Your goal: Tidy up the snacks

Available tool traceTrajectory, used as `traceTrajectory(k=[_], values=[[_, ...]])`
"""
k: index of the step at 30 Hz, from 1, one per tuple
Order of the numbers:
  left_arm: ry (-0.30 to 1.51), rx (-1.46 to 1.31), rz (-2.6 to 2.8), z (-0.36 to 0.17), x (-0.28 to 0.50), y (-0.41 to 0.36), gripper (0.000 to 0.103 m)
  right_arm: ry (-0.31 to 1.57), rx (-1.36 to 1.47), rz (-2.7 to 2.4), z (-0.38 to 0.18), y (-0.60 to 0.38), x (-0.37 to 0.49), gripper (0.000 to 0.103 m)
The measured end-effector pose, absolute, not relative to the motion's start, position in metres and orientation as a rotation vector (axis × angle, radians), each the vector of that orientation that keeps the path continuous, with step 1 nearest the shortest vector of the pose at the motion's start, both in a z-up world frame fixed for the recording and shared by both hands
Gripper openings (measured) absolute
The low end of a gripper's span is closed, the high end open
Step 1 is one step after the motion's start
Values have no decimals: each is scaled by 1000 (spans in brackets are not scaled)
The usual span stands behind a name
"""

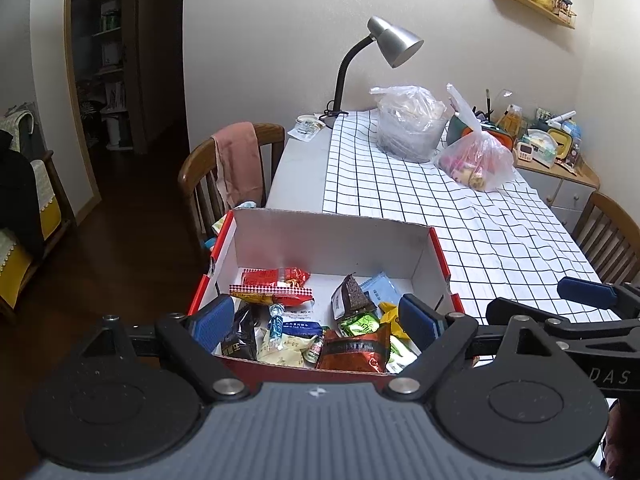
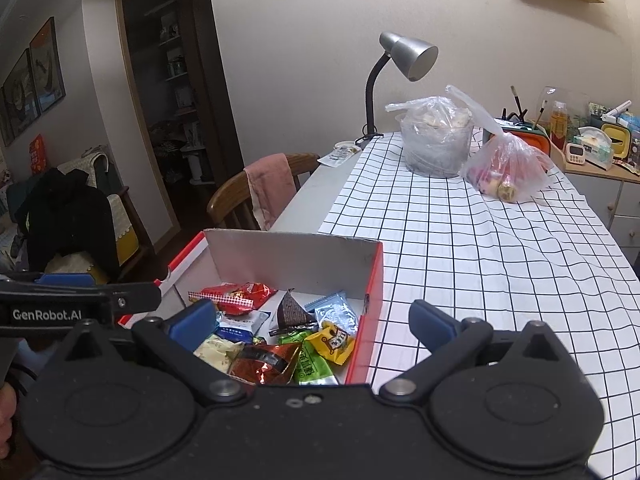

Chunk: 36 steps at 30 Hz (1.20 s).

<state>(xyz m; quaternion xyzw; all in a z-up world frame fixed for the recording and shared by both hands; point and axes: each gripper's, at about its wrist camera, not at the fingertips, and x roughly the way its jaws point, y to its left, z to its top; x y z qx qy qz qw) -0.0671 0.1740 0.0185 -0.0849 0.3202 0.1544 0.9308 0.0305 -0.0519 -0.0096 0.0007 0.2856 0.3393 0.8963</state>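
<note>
I am viewing a long table [image 2: 304,200] that is carrying a white cloth with a black grid [image 2: 480,240], wrinkled toward the far right. A wooden chair [image 1: 192,168] is standing at the table's left edge with a pink cloth [image 1: 236,160] hanging over its back. At the far end, a grey gooseneck lamp [image 2: 408,56] is standing behind a clear plastic tub [image 2: 436,148] wrapped in film, and a knotted translucent bag [image 2: 508,168] is resting just right of the tub.

At the near left corner, I am looking down into an open cardboard box [image 1: 332,236], red outside and white inside. It is holding loose snack packets: a red wrapper [image 1: 276,280] at the far left, a dark triangular pack [image 2: 292,312] in the middle, a glossy red-brown pouch [image 1: 356,350] and a yellow packet [image 2: 334,340] nearest me.

I am holding the left gripper [image 1: 316,318] with its blue-padded jaws spread wide over the box contents, gripping nothing. The right gripper [image 2: 312,320] is likewise spread apart and empty, straddling the box's right wall.
</note>
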Motion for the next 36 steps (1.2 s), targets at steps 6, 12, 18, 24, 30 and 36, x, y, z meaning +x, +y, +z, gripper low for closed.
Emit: traceTrajectory(k=[6, 12, 18, 24, 30, 36], values=[[653, -171, 315, 19, -68, 173, 90, 596, 3, 697, -10, -53, 29, 103], [651, -170, 312, 19, -70, 171, 90, 600, 6, 695, -11, -54, 30, 103], [653, -168, 306, 19, -71, 169, 90, 599, 5, 694, -12, -54, 27, 103], [650, -165, 304, 20, -72, 167, 90, 599, 11, 676, -13, -55, 27, 103], [638, -158, 290, 22, -73, 164, 90, 589, 11, 658, -12, -58, 26, 103], [636, -154, 282, 22, -74, 164, 90, 583, 28, 628, -11, -61, 27, 103]])
